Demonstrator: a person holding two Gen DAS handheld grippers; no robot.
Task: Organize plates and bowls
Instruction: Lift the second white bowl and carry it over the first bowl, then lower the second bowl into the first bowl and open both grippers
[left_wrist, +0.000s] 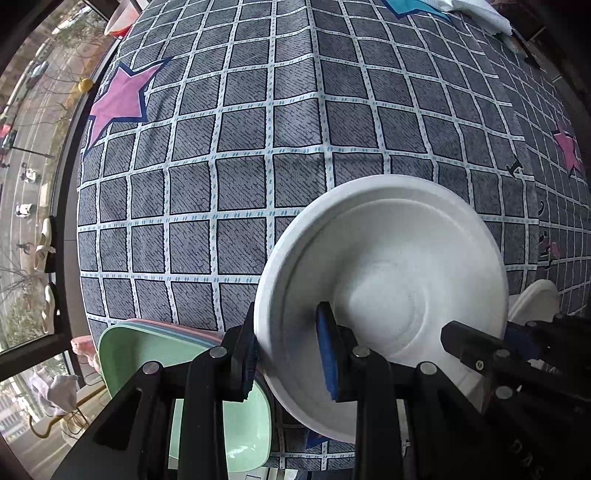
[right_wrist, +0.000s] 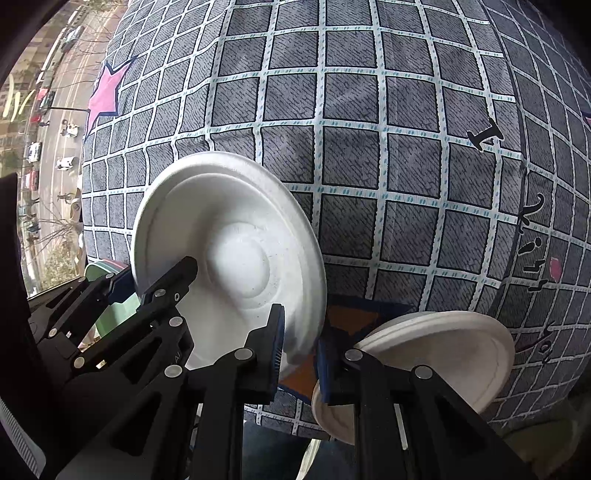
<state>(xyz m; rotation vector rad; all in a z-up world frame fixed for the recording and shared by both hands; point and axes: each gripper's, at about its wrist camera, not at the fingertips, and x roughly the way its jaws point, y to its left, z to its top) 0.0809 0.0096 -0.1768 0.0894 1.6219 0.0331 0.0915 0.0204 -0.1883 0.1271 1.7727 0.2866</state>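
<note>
We are carrying one white plate (left_wrist: 388, 258) above the checked bed cover (left_wrist: 221, 166), both hand-held grippers clamped on its rim: the left hand-held gripper (left_wrist: 290, 354) on one edge, the right hand-held gripper (right_wrist: 299, 350) opposite. A second white plate (right_wrist: 443, 354) is lying nearby, pastel trays (left_wrist: 147, 350) beside. Next, we judge, comes lowering it level onto its stack.

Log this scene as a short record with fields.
surface: checked cloth with stars
held item: white plate, tilted above the cloth
left gripper: shut on the plate's rim
right gripper: shut on another part of the same rim
other dishes: second white plate beside it; stack of square dishes, green on top
</note>
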